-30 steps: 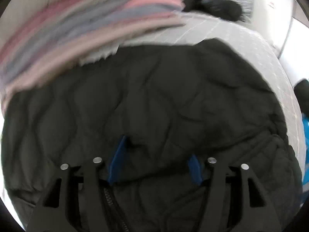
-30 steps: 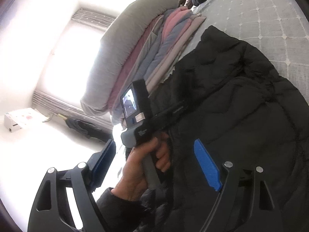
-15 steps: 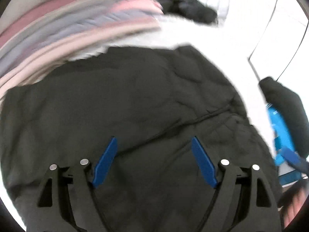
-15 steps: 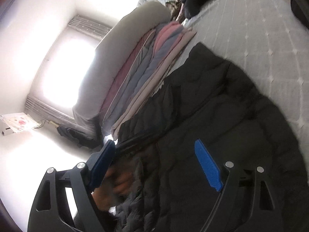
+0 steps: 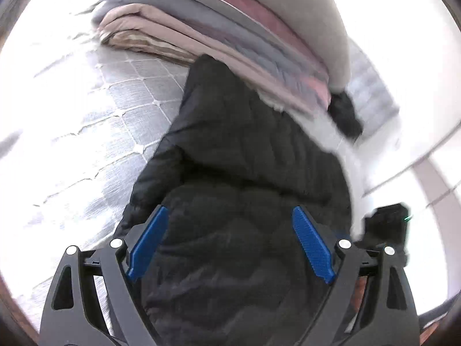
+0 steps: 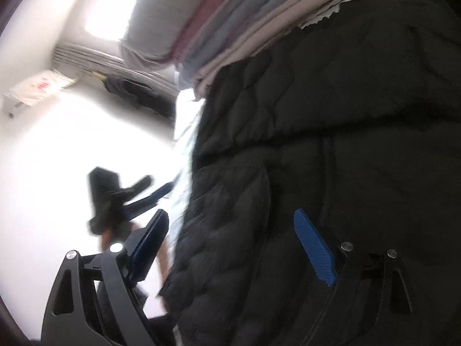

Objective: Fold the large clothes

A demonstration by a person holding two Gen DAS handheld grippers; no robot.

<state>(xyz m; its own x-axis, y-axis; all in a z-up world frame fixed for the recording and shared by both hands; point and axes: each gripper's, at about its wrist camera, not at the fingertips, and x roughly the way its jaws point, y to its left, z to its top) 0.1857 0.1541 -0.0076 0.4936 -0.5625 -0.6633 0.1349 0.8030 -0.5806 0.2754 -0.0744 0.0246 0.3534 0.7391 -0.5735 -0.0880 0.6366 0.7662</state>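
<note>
Quilted bedding (image 5: 121,106) carries a black puffer jacket (image 5: 245,201), its far end against stacked folded blankets (image 5: 230,37). Since a second ago the left gripper (image 5: 227,242) has released it and swung aside; the right gripper (image 6: 230,248) hovers too, both jaws widening, empty. Blur hides sleeves and hem.

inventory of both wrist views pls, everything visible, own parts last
black puffer jacket: 1, black quilted, spread on the bed in front of both grippers
stack of folded bedding: 1, pink, lilac, beige and grey layers, behind the jacket
mattress: 1, pale grey quilted, under the jacket
dark clothing heap: 1, black, beyond the stack's end
white box: 1, white with red marks, on the floor by the wall
left gripper: 1, black with blue pads, jaws opening, nothing pinched
right gripper: 1, same build, jaws opening, over the jacket's edge
hand: 1, blurred, holding the left gripper
</note>
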